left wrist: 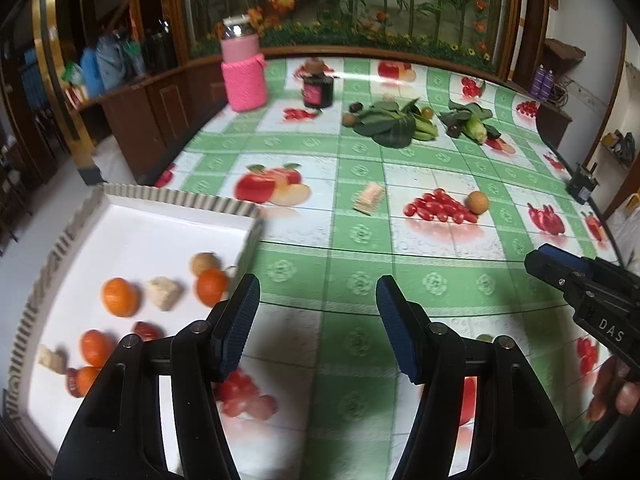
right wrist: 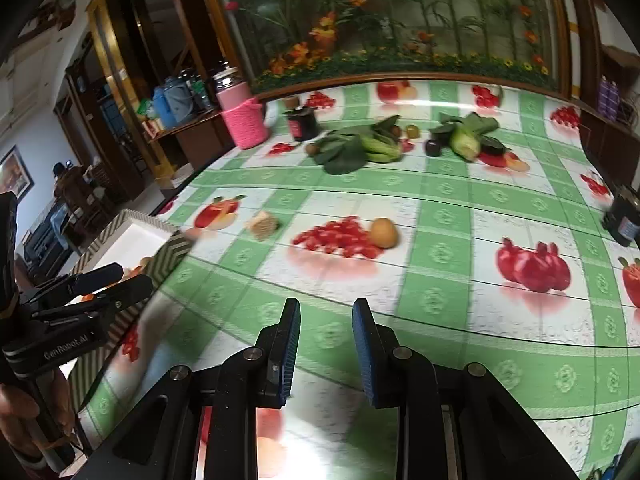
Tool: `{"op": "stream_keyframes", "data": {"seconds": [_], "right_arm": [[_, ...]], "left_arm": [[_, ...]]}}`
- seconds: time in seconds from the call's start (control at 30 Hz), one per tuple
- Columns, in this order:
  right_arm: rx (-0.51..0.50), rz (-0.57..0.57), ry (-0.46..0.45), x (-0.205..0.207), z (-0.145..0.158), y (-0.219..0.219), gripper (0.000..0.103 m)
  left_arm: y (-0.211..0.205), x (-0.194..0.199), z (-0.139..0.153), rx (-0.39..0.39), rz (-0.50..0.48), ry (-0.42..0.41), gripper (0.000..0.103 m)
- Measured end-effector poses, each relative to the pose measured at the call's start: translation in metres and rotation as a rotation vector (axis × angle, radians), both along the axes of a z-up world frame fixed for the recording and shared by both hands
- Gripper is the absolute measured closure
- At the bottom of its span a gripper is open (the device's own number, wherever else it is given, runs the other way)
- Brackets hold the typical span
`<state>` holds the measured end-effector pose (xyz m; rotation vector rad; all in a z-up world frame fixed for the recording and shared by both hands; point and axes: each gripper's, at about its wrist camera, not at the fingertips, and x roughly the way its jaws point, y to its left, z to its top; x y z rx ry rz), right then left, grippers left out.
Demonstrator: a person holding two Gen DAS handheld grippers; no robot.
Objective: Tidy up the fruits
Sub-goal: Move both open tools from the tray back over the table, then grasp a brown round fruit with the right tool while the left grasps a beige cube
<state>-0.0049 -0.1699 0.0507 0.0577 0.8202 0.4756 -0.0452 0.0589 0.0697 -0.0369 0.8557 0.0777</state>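
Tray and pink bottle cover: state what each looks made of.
Tray: probably paper or thin card, matte white inside, judging by its pleated, striped wall. Pink bottle cover: looks like knitted or crocheted yarn, soft and fuzzy, with a visible stitch texture, though blur leaves this uncertain.

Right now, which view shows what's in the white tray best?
The left wrist view: the tray lies open, showing oranges and other pieces inside. The right wrist view catches only its far corner; the left gripper hides most of the contents.
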Motion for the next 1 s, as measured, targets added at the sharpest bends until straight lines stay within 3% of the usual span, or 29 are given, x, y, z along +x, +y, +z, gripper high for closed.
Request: {"op": "stream_keyframes", "data": {"seconds": [0.33,0.7,0.8,1.0], "right_arm": [[-0.032,-0.008,0.060,0.054,-0.012,-0.010,0.071],[-0.141,0.003,0.088,0.114,-0.034,0.014,0.071],[-0.088,0.001,0.080,0.118,-0.039,0.011,0.077],[-0.049,0.008,0.071,0.117,-0.040,0.007,0.077]], "left_arm": [[-0.017,0.050,-0.013,-0.048,-0.060,0.132,0.042],[-0.017,0.099,-0.014,-0.060,-0.098,0.171,0.042],[-0.015,0.113,-0.018,-0.074,-0.094,0.188,0.042],[-0.023,0.133,-0.030,-0.047,-0.102,0.206,0.042]]}}
